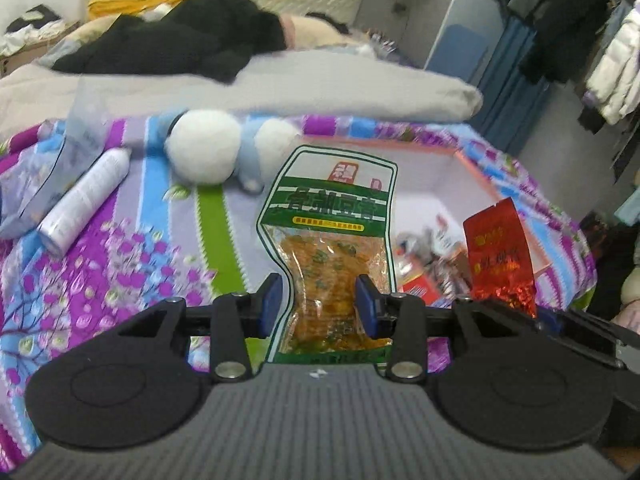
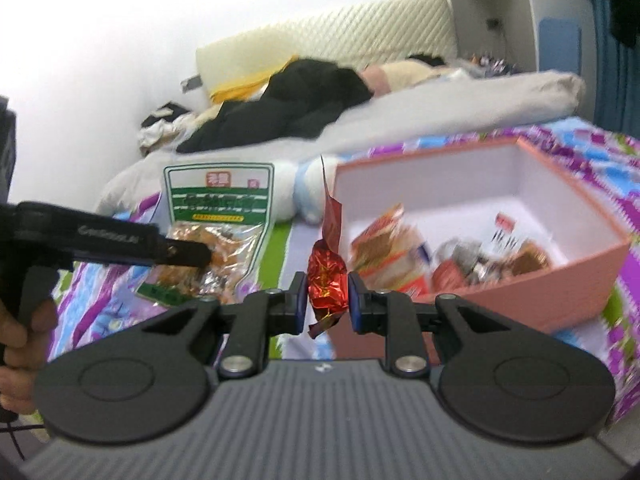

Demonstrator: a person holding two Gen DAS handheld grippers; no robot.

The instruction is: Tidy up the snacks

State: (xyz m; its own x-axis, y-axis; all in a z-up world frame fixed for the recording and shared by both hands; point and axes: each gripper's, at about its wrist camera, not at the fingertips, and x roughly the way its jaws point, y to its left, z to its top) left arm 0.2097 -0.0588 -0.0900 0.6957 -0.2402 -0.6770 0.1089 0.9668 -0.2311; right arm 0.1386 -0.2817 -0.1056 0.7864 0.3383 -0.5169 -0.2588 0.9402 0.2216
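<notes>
With the left gripper point(image 1: 322, 304) clamping the green snack pouch point(image 1: 332, 248) and the right gripper point(image 2: 323, 300) pinching the red foil packet point(image 2: 326, 276), both above the bed at nine o'clock of the pink box point(image 2: 592, 264), either slick wrapper could slip out.

The lower end of the green-and-white snack pouch point(image 1: 326, 248) disappears behind the camera housing at six o'clock in the left wrist view, and its printed lettering is too blurred to read. The red foil packet point(image 1: 500, 254) has its base hidden behind the black gripper frame at four o'clock. Inside the pink box point(image 2: 560, 280), the wrapped snacks point(image 2: 460, 258) smear into shapes that cannot be told apart, and the near wall is hidden by the gripper arms. At nine o'clock in the right wrist view, a hand point(image 2: 18, 332) is cut off by the edge.
</notes>
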